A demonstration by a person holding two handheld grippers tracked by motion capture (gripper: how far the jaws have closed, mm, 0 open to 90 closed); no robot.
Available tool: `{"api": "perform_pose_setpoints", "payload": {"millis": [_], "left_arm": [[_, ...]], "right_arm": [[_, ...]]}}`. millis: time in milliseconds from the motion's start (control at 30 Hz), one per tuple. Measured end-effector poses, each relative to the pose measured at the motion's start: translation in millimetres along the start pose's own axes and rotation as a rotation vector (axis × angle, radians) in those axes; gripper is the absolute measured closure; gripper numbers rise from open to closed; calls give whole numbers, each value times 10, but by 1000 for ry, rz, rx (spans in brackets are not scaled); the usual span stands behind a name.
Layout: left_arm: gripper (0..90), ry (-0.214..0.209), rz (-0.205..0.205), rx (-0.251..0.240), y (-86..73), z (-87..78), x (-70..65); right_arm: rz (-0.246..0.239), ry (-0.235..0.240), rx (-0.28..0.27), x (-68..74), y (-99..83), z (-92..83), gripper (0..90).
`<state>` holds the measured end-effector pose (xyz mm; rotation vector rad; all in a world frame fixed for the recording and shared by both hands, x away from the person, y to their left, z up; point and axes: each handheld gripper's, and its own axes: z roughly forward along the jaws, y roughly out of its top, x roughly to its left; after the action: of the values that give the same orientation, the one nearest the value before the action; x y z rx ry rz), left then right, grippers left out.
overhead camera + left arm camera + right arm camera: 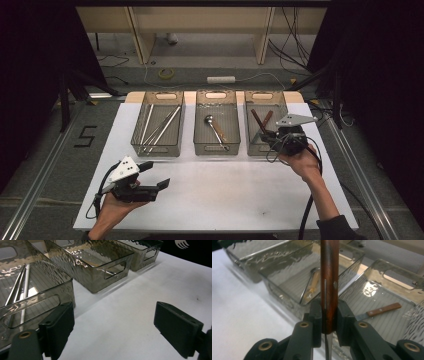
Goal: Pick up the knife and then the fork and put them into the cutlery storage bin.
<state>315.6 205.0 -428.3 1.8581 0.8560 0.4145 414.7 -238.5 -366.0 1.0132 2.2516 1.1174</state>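
The left gripper (159,176) rested low over the white table (225,200), its jaws wide apart around nothing. Further right, above the right-hand bin (252,142), the right gripper (329,322) clamped a wooden-handled knife (329,277) by its handle, long axis running straight away from the jaws, handle end pointing outward.

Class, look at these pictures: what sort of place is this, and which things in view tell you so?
Probably a lab or test workspace, not a kitchen. A white-topped table sits between dark curtains, loose cables lie on the floor behind, and three clear bins stand in a row with cutlery sorted into them.
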Motion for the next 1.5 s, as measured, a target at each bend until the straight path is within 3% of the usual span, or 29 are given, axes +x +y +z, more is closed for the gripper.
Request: {"api": "perform_pose_setpoints", "payload": {"millis": [133,533,967,1500], "left_arm": [[162,9,4,3,-13,-1,-1],[159,14,-4,-7,-31,-31,-39],[157,16,-5,-8,-30,-27,-48],[157,16,-7,-21,-21,-38,-50]], "right_arm": [[35,-6,-20,-93,69,10,780],[91,-49,-3,-357,239,143,780],[140,-89,30,-574,278,301,780],[180,-123,62,-736,324,527,780]]}}
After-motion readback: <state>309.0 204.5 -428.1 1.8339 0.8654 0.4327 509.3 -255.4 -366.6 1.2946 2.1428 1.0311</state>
